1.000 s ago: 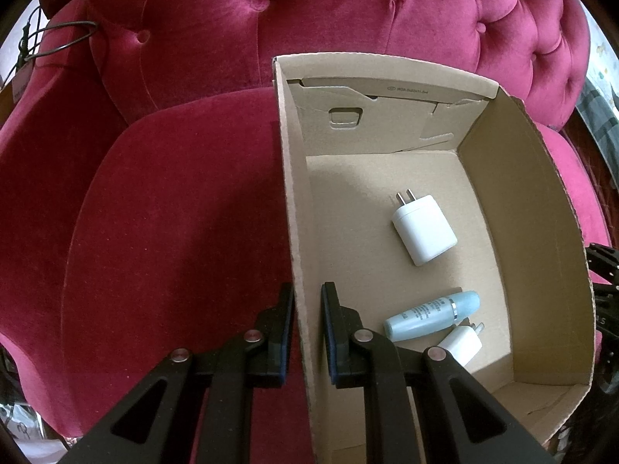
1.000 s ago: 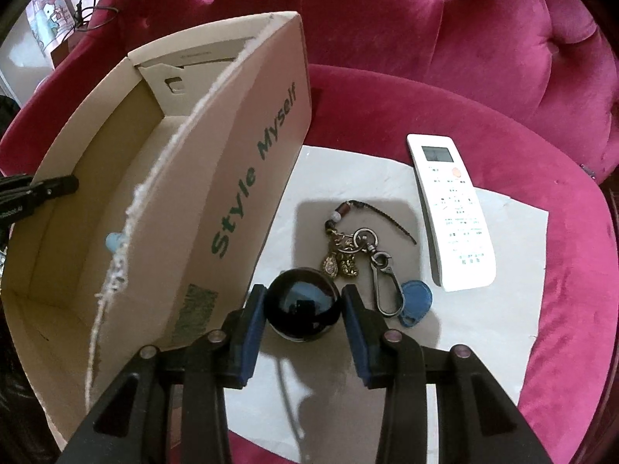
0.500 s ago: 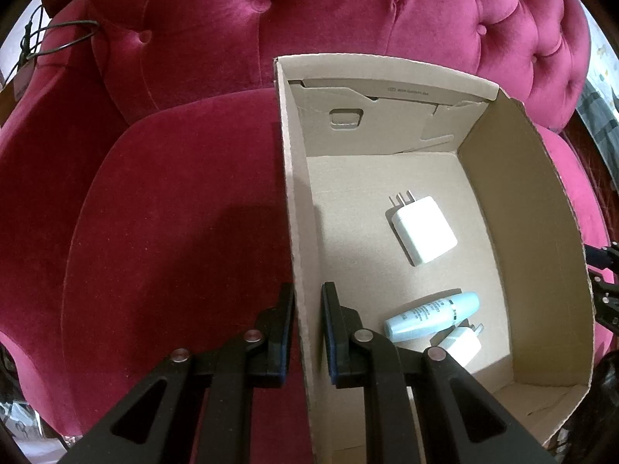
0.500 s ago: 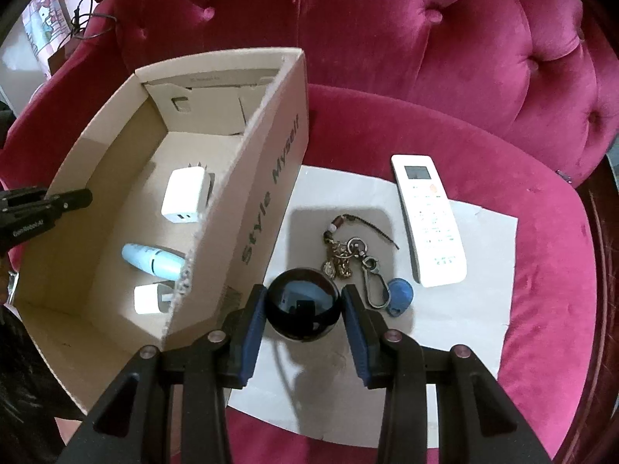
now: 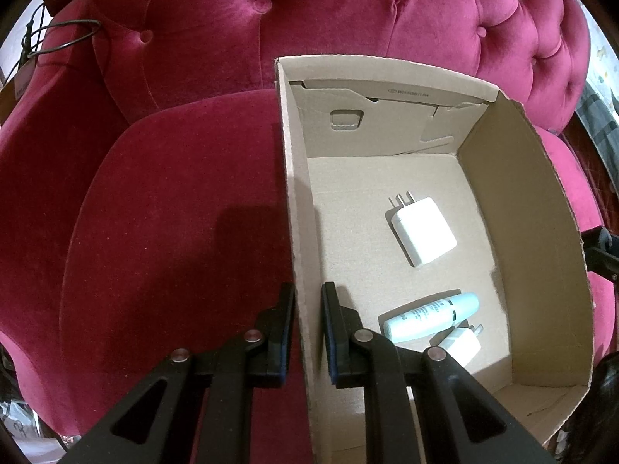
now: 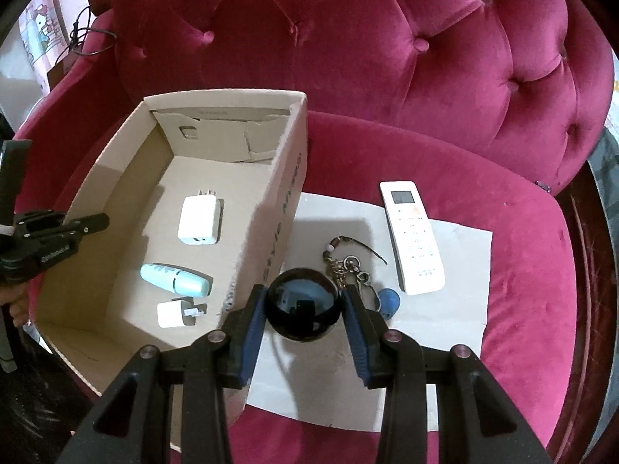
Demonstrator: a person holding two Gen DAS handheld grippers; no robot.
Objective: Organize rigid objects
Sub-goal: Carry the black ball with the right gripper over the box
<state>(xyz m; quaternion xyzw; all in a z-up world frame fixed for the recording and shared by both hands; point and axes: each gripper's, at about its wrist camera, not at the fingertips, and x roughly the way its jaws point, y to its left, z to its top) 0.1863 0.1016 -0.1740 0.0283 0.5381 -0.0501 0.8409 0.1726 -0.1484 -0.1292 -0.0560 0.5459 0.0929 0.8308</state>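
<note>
Nearest to us, our right gripper (image 6: 305, 305) has its blue-padded jaws clamped on a glossy black ball (image 6: 304, 301), held clear of the white paper sheet (image 6: 460, 294) spread on the seat of the crimson tufted armchair (image 6: 387, 58). Our left gripper (image 5: 308, 323) straddles the near left wall of the open cardboard box (image 5: 541, 270), one finger outside and one inside, jaws closed on that wall. Just beyond the ball, on the paper, lies a key ring (image 6: 348, 270) with a beaded cord and a blue fob (image 6: 389, 299), and beside it, further right, a white remote control (image 6: 412, 236) with its display end pointing toward the chair back. The box sits to the left of the paper, its right wall printed with green lettering we can only partly read. Inside it, closest to us, rests a small white plug adapter (image 5: 460, 344), touching or nearly touching a pale blue tube (image 5: 431, 316) lying on its side. Further in, well apart from those two, a larger white charger (image 5: 422, 231) lies flat with its prongs toward the far wall. Behind everything rises the buttoned chair back, with a dark cable (image 6: 83, 34) looped over the left arm.
</note>
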